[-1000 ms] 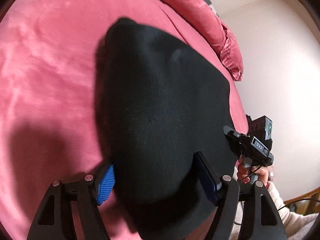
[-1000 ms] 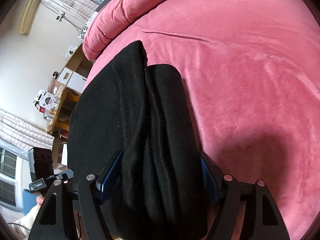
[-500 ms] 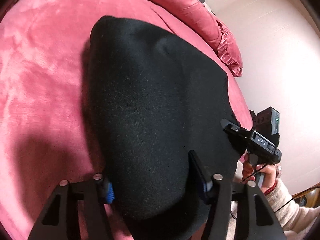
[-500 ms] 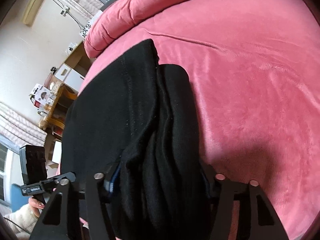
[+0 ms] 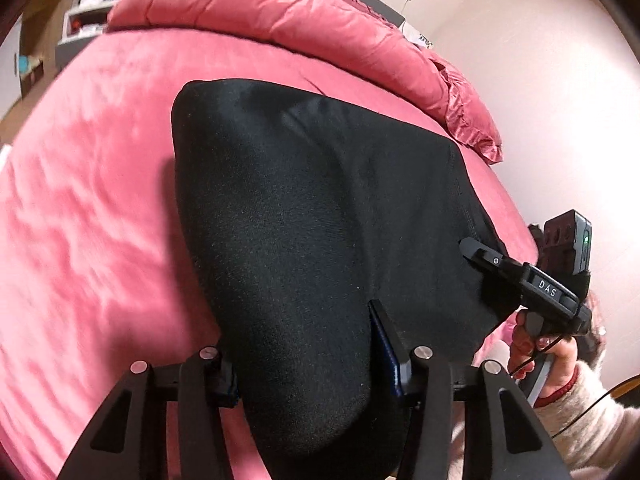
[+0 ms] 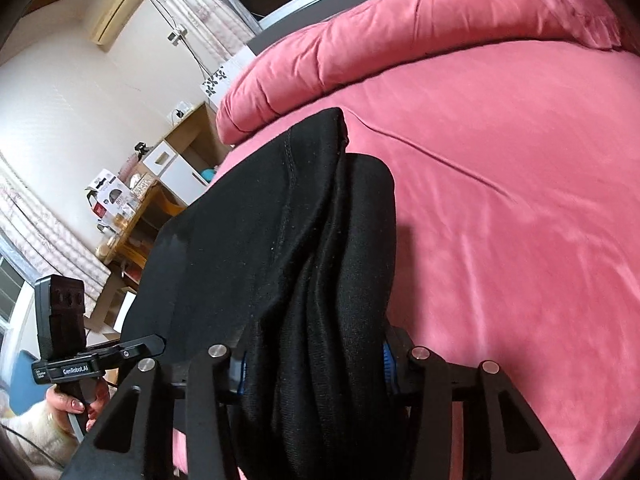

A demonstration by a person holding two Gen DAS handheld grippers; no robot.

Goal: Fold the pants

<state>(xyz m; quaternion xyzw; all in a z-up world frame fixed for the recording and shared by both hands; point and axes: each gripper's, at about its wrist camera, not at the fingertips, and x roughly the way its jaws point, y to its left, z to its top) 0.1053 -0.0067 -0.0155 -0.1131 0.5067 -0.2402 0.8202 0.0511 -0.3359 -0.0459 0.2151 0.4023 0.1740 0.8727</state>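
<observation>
Left wrist view shows the black pants (image 5: 320,232) bunched between the jaws of the left gripper (image 5: 308,364), which are clenched on a thick wad of the fabric. From those jaws the cloth runs away toward twelve o'clock, ending in a rounded folded edge at about eleven o'clock, over the pink bed (image 5: 88,208). The pants' long axis, as I read it, runs from the gripped end up toward the rolled pink duvet (image 5: 304,28) at the head of the bed.

At three o'clock in that same view the right gripper (image 5: 476,250) bites the other corner of the near edge, a hand (image 5: 536,344) in a fuzzy cream sleeve wrapped round its handle. Its own camera confirms the hold: the right jaws are closed tight on several stacked layers, and the layered cloth climbs from them toward twelve o'clock, a stitched seam (image 6: 292,168) running along its length. The left gripper sits at eight o'clock there.

So both grippers hold the near edge, side by side, about equally close to it, with the far end resting or nearly resting on the bed; I cannot tell how much of the middle is lifted. The coming move looks to hinge on carrying that near edge forward along the long axis toward the far fold. Thick, soft layers like these may slip unevenly if one side leads.
</observation>
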